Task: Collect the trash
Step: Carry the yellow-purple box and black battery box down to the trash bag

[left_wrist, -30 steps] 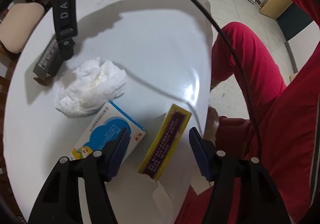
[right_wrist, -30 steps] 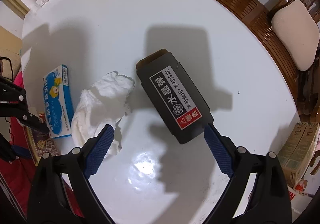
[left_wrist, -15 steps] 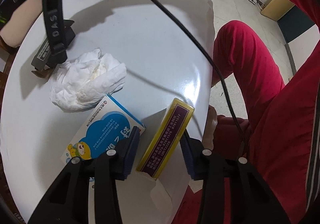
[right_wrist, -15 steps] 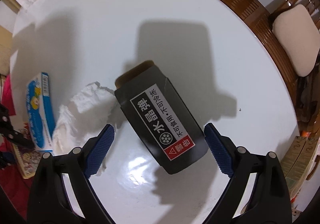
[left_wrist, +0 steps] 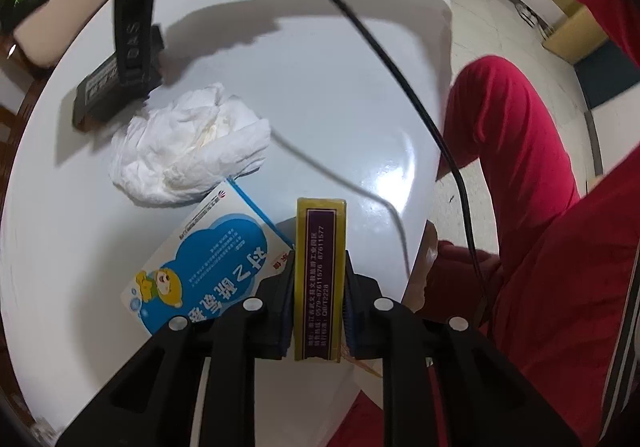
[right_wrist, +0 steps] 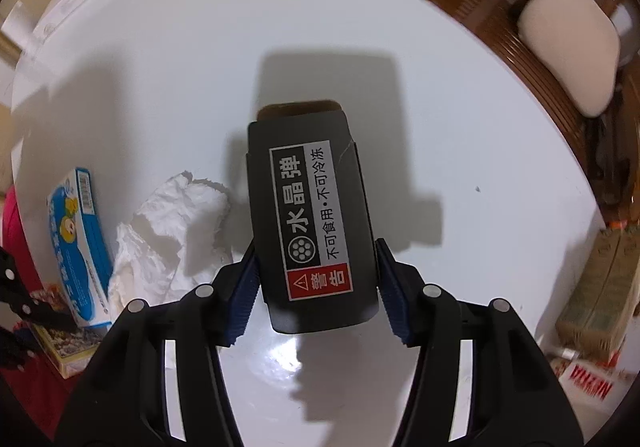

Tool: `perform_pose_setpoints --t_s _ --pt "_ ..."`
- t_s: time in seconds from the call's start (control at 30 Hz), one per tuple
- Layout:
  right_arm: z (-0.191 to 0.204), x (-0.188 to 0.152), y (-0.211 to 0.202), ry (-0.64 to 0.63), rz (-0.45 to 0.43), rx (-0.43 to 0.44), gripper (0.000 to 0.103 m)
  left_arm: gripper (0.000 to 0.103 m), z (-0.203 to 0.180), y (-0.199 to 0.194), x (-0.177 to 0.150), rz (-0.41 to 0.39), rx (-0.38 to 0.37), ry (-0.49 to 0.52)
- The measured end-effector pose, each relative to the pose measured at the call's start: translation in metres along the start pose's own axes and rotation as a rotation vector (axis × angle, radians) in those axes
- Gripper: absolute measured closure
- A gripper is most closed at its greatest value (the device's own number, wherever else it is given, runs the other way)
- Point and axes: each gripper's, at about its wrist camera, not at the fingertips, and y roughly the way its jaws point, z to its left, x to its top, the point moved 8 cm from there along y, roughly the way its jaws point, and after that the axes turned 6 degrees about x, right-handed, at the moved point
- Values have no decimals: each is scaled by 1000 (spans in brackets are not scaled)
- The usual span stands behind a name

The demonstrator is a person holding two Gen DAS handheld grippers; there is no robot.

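Where both stood open, left gripper now clamps yellow box, right gripper black box.

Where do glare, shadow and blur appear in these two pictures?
Left wrist view: glare on the white table, blurred edges, a cable shadow beside the crumpled tissue. Right wrist view: glare below the black box, its dark shadow behind it, strong fisheye bending at the rim.

Black plastic two-finger left gripper, ribbed blue pads, round silver screws along the arms. Same build on the black plastic right gripper: blue ridged pads, silver screws. At one o'clock, thin black cable. At three o'clock, red trousers.
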Motion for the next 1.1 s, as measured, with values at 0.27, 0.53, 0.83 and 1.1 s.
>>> perform_pose_setpoints --t_s 0.27,0.53,0.83,1.1 --pt "5 -22 -56 62 -139 -40 50 84 9 -16 0 -65 52 -113" --pt "34 -64 -114 111 -256 -93 50 84 17 -46 1 -169 115 -239" --pt "92 -121 -171 119 -370 -140 50 84 10 -75 -9 -222 189 -380" --pt "165 -175 -179 89 -374 -142 50 84 -35 -82 -34 -208 232 -451"
